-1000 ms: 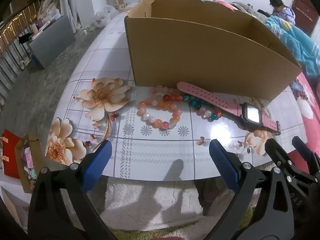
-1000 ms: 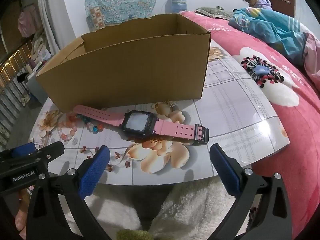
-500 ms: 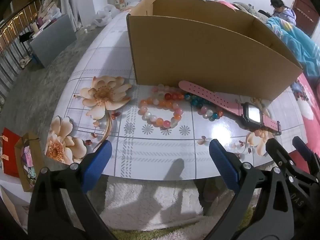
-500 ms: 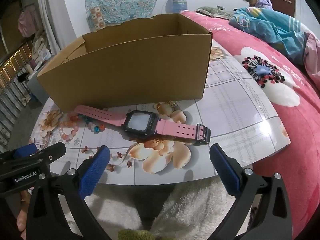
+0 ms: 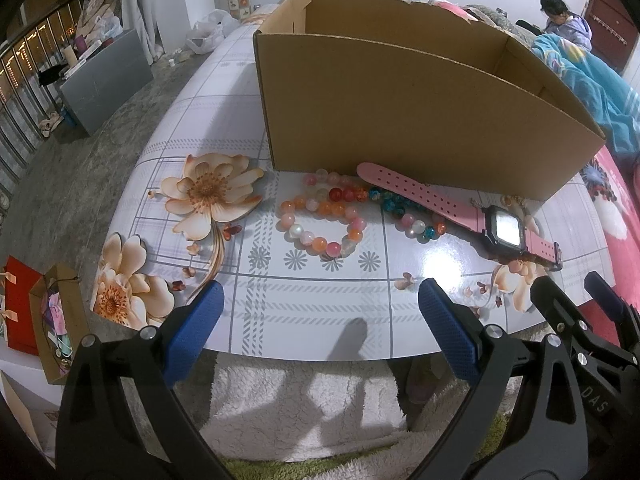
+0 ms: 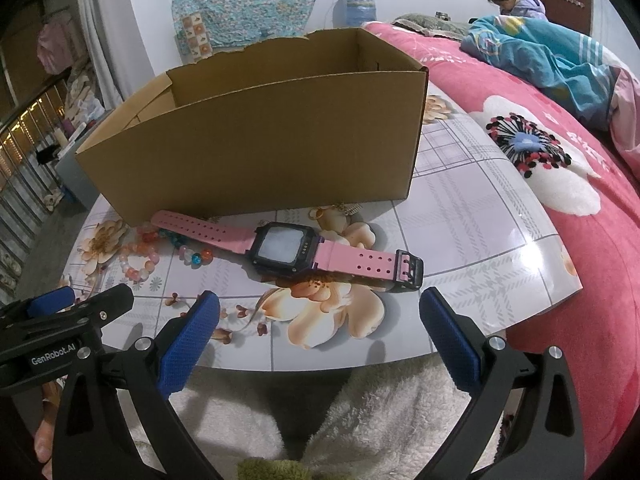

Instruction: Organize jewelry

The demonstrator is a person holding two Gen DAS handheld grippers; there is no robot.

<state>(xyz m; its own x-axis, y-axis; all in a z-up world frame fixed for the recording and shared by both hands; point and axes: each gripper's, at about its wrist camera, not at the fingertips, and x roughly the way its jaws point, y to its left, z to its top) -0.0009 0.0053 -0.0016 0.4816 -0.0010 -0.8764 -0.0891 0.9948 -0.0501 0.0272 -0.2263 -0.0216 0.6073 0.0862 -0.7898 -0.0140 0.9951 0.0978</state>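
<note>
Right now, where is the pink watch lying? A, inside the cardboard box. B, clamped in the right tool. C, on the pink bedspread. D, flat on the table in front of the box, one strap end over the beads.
D: the pink watch lies flat on the table in front of the cardboard box, its far strap end resting over the beaded bracelets, and both tools are open and empty.

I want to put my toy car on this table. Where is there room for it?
The table is bare to the right of the cardboard box, toward the pink bed. There is also room left of the box, around the printed flowers. Right in front of the box is crowded: the bead bracelets and the pink watch lie there.
</note>
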